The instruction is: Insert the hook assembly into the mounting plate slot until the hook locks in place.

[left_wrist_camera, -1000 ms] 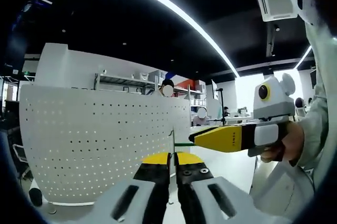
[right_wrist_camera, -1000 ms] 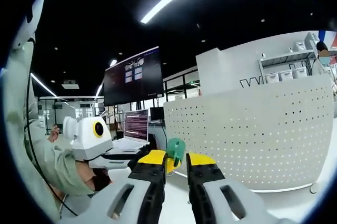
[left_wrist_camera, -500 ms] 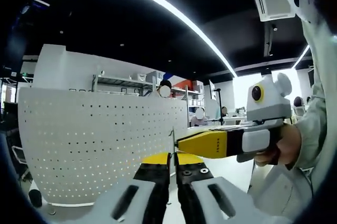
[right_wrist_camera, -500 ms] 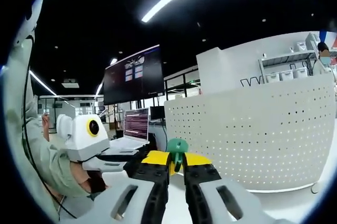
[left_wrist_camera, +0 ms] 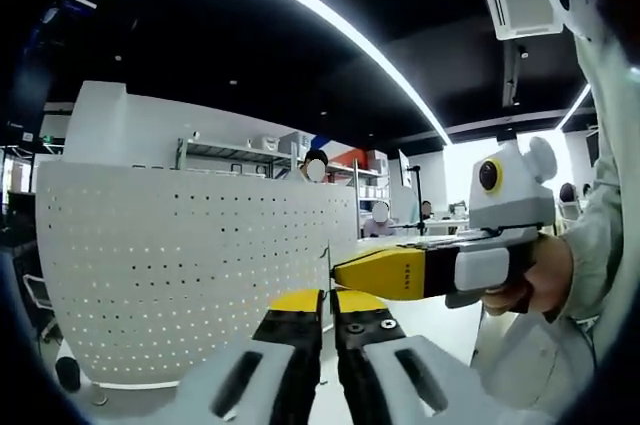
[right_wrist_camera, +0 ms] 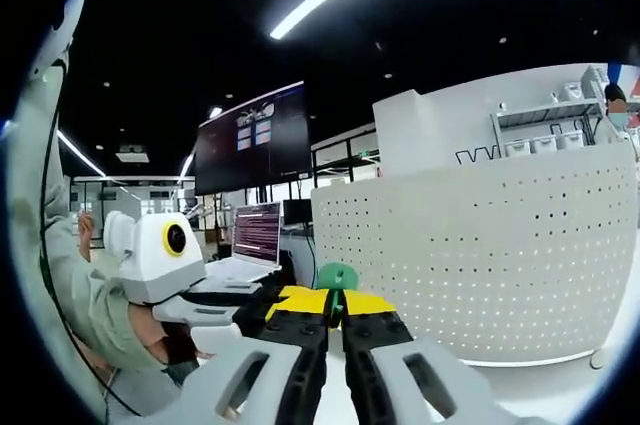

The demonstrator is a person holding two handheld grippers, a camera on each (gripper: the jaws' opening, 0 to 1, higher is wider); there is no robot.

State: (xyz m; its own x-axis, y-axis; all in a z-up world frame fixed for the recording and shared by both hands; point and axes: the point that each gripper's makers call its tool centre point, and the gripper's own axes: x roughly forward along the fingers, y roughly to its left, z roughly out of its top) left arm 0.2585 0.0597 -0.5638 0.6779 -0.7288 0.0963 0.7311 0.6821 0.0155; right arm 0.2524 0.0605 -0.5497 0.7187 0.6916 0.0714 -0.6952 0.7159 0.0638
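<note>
In the left gripper view my left gripper point(left_wrist_camera: 328, 301) is shut on a thin metal mounting plate point(left_wrist_camera: 328, 267), seen edge-on as an upright sliver above the yellow jaw tips. My right gripper point(left_wrist_camera: 345, 272) reaches in from the right, a hand holding it, and its yellow tip touches the plate. In the right gripper view my right gripper point(right_wrist_camera: 335, 305) is shut on a green hook point(right_wrist_camera: 336, 277) that sticks up between the jaw tips. The left gripper point(right_wrist_camera: 225, 303) comes in from the left, just beside the hook. Where the hook meets the plate is hidden.
A curved white perforated panel point(left_wrist_camera: 190, 275) stands close behind both grippers and appears as the perforated panel point(right_wrist_camera: 480, 265) on the right in the other view. A laptop point(right_wrist_camera: 255, 240) and a wall screen point(right_wrist_camera: 255, 140) sit behind. A sleeve point(left_wrist_camera: 600, 235) is at the far right.
My right gripper's jaws have shut on the green hook. Seen from the left gripper, it has moved left until its tip reaches the plate. The left gripper has stayed shut on the plate.
</note>
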